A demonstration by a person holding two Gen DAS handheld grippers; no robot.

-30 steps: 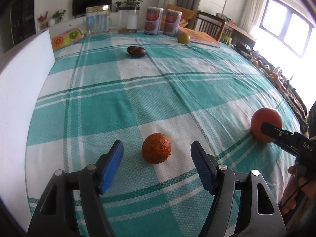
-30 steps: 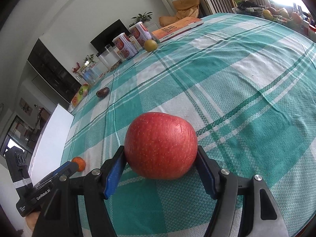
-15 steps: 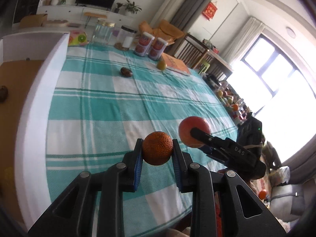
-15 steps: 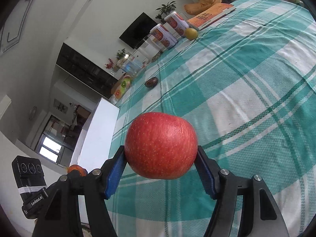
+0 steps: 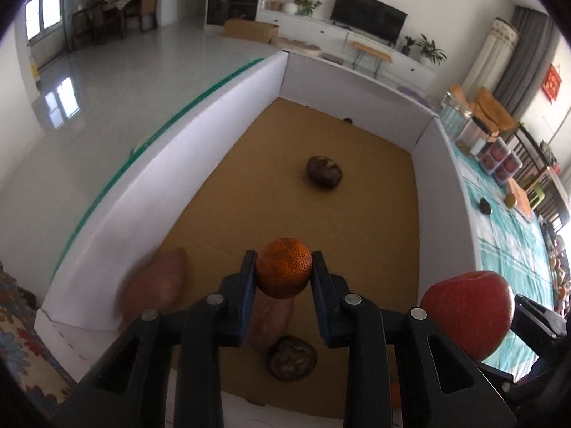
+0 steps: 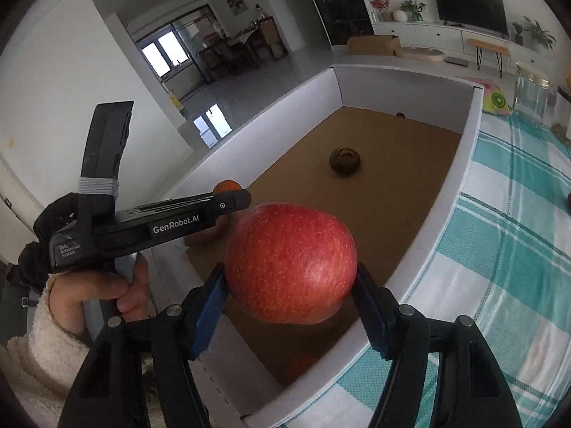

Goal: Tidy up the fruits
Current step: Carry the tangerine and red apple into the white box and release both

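Observation:
My left gripper (image 5: 283,273) is shut on a small orange tangerine (image 5: 283,273) and holds it in the air over the brown floor of a white-walled box (image 5: 221,114). My right gripper (image 6: 291,287) is shut on a big red apple (image 6: 291,262), hanging above the box's near right wall (image 6: 442,221). In the left wrist view the apple (image 5: 467,315) shows at the lower right. In the right wrist view the left gripper (image 6: 228,198), held by a hand (image 6: 89,292), shows with the tangerine (image 6: 226,186) peeking above it.
Inside the box lie a dark brown fruit (image 5: 324,172), another dark fruit (image 5: 292,357) near the front and two sweet potatoes (image 5: 155,287). The teal checked tablecloth (image 6: 517,249) lies right of the box, with a dark fruit (image 5: 484,205), a yellow fruit (image 5: 511,199) and jars (image 5: 456,117) further back.
The left gripper shut on the tangerine and lifted it off the cloth. Both grippers swung left from over the table to over the box, the right one carrying the apple throughout.

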